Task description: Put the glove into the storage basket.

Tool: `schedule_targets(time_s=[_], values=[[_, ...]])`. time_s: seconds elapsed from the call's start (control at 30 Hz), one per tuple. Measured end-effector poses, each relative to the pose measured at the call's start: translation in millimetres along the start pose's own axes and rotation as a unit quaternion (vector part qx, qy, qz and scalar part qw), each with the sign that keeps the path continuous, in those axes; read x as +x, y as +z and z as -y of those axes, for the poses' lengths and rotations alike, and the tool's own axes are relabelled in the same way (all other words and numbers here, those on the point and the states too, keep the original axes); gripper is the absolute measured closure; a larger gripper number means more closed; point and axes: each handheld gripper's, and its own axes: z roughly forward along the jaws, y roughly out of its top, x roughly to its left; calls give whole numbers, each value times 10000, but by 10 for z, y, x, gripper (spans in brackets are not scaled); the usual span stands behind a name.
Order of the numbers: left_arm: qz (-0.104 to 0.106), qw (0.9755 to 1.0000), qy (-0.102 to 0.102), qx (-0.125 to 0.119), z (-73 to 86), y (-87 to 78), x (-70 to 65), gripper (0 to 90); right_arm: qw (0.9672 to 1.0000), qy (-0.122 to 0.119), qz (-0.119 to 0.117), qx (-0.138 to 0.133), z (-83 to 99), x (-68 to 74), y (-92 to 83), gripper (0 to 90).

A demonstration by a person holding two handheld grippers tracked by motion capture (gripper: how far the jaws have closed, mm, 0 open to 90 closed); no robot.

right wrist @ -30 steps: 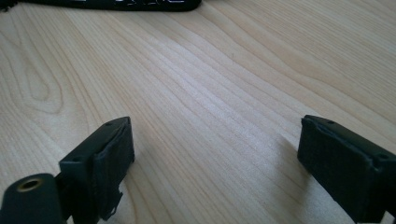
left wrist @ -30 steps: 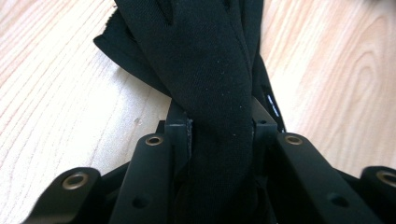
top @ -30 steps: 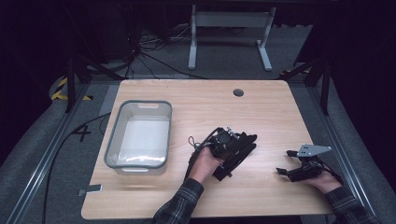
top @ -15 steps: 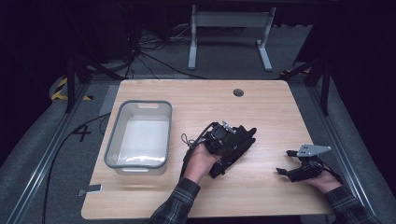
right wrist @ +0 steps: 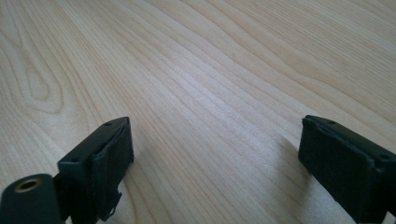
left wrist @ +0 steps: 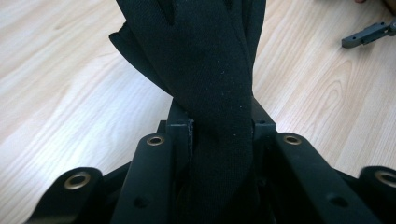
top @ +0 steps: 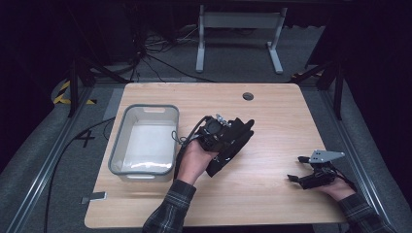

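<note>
A black fabric glove [top: 236,137] hangs from my left gripper [top: 219,136] near the middle of the wooden table [top: 277,116]. In the left gripper view the jaws stand shut on the glove [left wrist: 210,70], pinching its narrow part, with the left gripper [left wrist: 222,133] just above the wood. My right gripper [top: 296,169] rests low over the table's right front, held by a hand. In the right gripper view, the right gripper [right wrist: 215,149] is open with only bare wood between its pads.
A clear grey-rimmed plastic bin [top: 118,145] stands at the table's left, close to my left hand; it looks empty. A round cable hole [top: 248,96] sits near the far edge. A grey part of the other gripper [left wrist: 369,33] shows in the left gripper view.
My left gripper has carried the glove a little to the left and away from me, nearer the bin. The right gripper has stayed put.
</note>
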Motion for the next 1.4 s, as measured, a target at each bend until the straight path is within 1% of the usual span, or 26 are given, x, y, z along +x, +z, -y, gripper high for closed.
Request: schedule_targets(time_s=[0.07, 0.1, 0.13, 0.17, 0.2, 0.23, 0.27, 0.4, 0.5, 0.57, 0.63, 0.7, 0.8, 0.87, 0.9, 0.97, 1.07, 1.17, 1.27, 1.4], values=[[-34, 10000, -3, -8, 9, -74, 44, 706, 10000, 0, 0, 0, 0, 0, 0, 108], [-34, 10000, -3, -8, 9, -74, 44, 706, 10000, 0, 0, 0, 0, 0, 0, 108], [-51, 10000, -32, -27, 14, -109, 62, 706, 10000, 0, 0, 0, 0, 0, 0, 108], [-117, 9999, -87, -73, 25, -183, 99, 706, 10000, -1, 0, 1, 0, 0, 0, 108], [-117, 9999, -87, -73, 25, -183, 99, 706, 10000, -1, 0, 1, 0, 0, 0, 108], [-152, 9997, -123, -120, 37, -255, 139, 706, 10000, 0, -1, 1, 0, 0, 0, 108], [-152, 9997, -123, -120, 37, -255, 139, 706, 10000, 0, -1, 1, 0, 0, 0, 108], [-246, 9992, -231, -229, 81, -407, 223, 706, 10000, 0, -1, 1, 0, 0, 0, 108], [-311, 9987, -310, -264, 130, -499, 286, 706, 10000, 0, -1, 1, 0, 0, 0, 108], [-388, 9980, -385, -310, 180, -571, 341, 706, 10000, 0, 0, 0, 0, 0, 0, 108], [-392, 9978, -421, -327, 202, -600, 363, 706, 10000, 0, -1, 1, 0, 0, 0, 108], [-451, 9973, -474, -337, 246, -662, 410, 706, 10000, 0, 0, 1, 0, 0, 0, 108], [-525, 9960, -599, -396, 316, -762, 476, 706, 10000, 0, -1, 1, 0, 0, 0, 108], [-597, 9948, -694, -453, 378, -853, 531, 706, 10000, 0, 1, 0, 0, 0, 0, 108], [-597, 9948, -694, -453, 378, -853, 531, 706, 10000, 0, 1, 0, 0, 0, 0, 108], [-696, 9932, -793, -494, 450, -953, 598, 706, 10000, -1, 1, 1, 0, 0, 0, 108], [-797, 9909, -931, -552, 539, -1047, 682, 706, 10000, 0, 0, 0, 0, 0, 0, 108], [-920, 9887, -1047, -559, 638, -1128, 775, 706, 10000, 0, 0, 1, 0, 0, 0, 108], [-1034, 9858, -1193, -564, 748, -1188, 880, 706, 10000, -1, 1, 0, 0, 0, 0, 108], [-1122, 9820, -1405, -578, 882, -1207, 1009, 706, 10000, 0, 0, 1, 0, 0, 0, 108]])
